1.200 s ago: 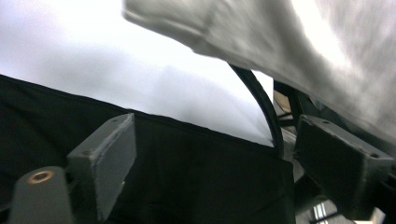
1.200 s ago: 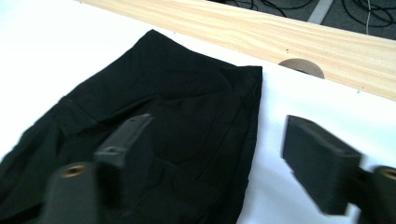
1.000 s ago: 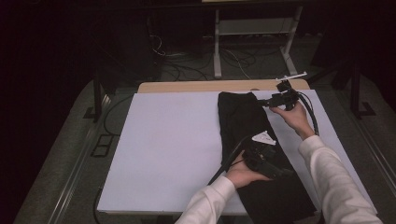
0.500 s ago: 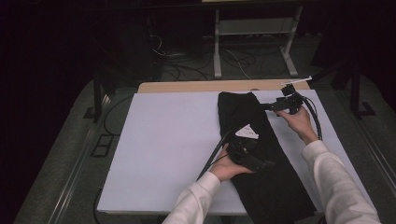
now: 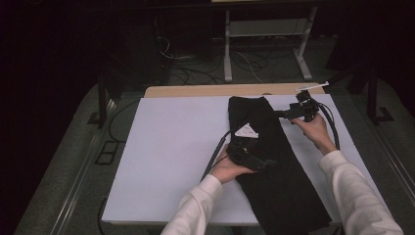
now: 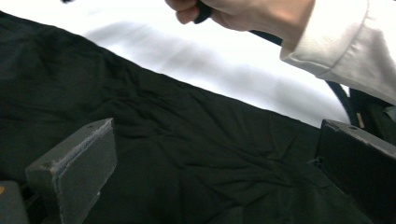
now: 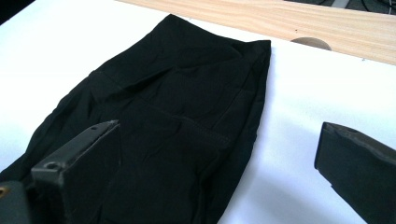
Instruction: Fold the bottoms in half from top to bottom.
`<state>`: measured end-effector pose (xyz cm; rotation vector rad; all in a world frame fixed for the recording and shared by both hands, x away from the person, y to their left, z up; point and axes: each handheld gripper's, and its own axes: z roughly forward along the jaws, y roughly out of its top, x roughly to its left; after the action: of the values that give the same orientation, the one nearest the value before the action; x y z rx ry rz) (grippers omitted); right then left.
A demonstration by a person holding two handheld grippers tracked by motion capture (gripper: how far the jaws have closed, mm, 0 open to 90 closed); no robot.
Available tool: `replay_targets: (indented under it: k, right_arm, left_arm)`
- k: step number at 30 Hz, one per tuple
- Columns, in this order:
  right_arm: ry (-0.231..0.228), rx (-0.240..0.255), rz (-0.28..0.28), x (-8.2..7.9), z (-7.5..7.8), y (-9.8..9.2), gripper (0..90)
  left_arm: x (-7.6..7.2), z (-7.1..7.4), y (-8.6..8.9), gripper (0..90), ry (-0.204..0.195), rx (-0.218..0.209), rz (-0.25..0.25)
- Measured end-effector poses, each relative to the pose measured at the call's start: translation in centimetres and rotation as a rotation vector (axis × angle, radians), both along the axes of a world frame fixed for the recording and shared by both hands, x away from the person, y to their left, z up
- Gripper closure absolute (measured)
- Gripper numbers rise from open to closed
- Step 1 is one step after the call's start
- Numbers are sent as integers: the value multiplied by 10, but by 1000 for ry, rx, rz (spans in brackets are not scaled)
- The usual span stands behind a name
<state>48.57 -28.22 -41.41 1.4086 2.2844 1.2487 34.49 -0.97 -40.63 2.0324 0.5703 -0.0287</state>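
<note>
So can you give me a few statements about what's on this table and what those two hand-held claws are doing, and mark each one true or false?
1. The black garment lies on a white table cover. True.
2. The right gripper is clamped on the garment. False: its jaws stand open with nothing between them, beside the garment's far end.
3. The left gripper is over the middle of the garment. True.
4. The left gripper's jaws are shut. False: they stand wide apart above the cloth.
5. The garment is red. False: it is black.
6. A strip of bare wooden tabletop shows beyond the cover's far edge. True.
</note>
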Motion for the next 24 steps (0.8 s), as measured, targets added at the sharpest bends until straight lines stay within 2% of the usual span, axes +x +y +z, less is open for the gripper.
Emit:
replay_targets:
  k: [3,6,8,12,16,22,24]
  right_arm:
    - [-5,-9,0,-1,0,-1,9]
    - [-14,-26,-5,-2,0,-1,9]
    - [-15,-23,-4,-3,0,-1,9]
    - [-14,-22,4,-5,-1,0,9]
    - [-7,-17,3,-6,-3,-2,9]
    - [-9,-11,2,-6,-5,-3,9]
    - [-8,-9,6,-7,-5,-3,9]
  left_arm:
    - [3,2,5,0,-13,5,20]
    - [8,2,11,0,-30,-16,41]
    - [12,2,15,0,-34,-27,59]
    - [19,4,22,0,-46,-17,84]
    - [26,6,28,0,-51,-7,97]
    - [34,5,38,0,-63,-27,121]
    - [37,4,40,0,-64,-21,124]
